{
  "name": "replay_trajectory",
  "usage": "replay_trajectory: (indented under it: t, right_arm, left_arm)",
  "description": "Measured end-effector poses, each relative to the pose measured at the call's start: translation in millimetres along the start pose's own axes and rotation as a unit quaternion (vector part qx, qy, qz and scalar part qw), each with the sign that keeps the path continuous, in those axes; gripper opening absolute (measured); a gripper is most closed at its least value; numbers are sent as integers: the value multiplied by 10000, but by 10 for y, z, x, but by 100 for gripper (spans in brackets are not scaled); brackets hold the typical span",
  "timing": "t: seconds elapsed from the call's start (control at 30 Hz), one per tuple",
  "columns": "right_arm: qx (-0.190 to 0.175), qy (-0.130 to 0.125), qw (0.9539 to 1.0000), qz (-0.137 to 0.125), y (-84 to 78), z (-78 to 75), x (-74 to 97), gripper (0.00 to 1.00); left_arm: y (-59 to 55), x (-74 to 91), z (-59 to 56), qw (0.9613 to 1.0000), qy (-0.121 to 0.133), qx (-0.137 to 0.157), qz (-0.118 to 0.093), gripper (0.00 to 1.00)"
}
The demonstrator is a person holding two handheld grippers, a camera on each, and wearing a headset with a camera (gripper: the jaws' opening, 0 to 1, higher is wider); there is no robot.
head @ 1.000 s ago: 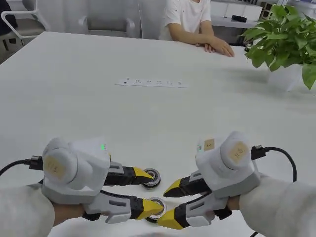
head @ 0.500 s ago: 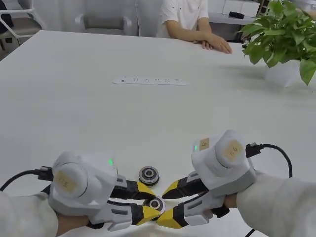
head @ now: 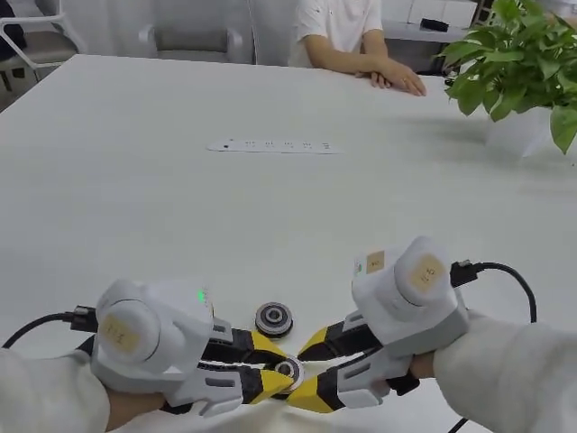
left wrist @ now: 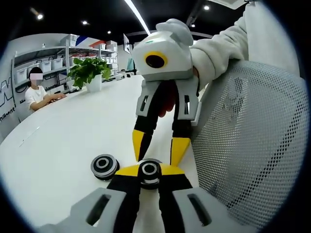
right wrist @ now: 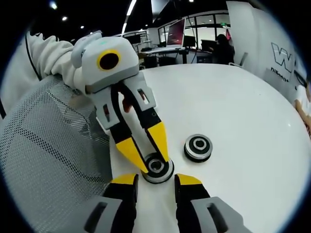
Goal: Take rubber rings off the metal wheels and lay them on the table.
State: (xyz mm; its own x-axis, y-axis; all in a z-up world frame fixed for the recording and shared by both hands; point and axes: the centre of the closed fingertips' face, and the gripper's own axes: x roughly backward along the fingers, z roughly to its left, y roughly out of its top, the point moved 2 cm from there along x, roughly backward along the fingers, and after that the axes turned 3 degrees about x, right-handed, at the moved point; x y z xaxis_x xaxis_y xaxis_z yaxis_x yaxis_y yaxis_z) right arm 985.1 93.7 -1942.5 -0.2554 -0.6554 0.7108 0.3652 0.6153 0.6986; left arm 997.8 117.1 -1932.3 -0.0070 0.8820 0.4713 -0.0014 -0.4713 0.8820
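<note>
Currently, left gripper (left wrist: 149, 171) clenched on black-rimmed metal wheel (left wrist: 149, 175); right gripper (right wrist: 156, 180) released, jaws apart. Head view adds white socket strip (head: 273, 146).

Tabletop (head: 270, 216) beyond open; spare wheel (head: 273, 318) beside held wheel (head: 288, 368).

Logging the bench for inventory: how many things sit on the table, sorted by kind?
Metal wheels: 2, the held wheel and the loose wheel
Power strip: 1
Potted plant: 1
Total: 4
</note>
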Motion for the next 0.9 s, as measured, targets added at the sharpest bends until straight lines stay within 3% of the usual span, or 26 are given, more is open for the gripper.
replay_trajectory:
  t: [0.47,0.9]
  right_arm:
    - [189,-238,9995,-6,8,-91,-36,22]
    - [360,-194,9992,-27,26,-79,-35,18]
  left_arm:
    - [-1,52,85,9999,161,27,-21,7]
    - [-7,73,97,9998,156,139,-30,7]
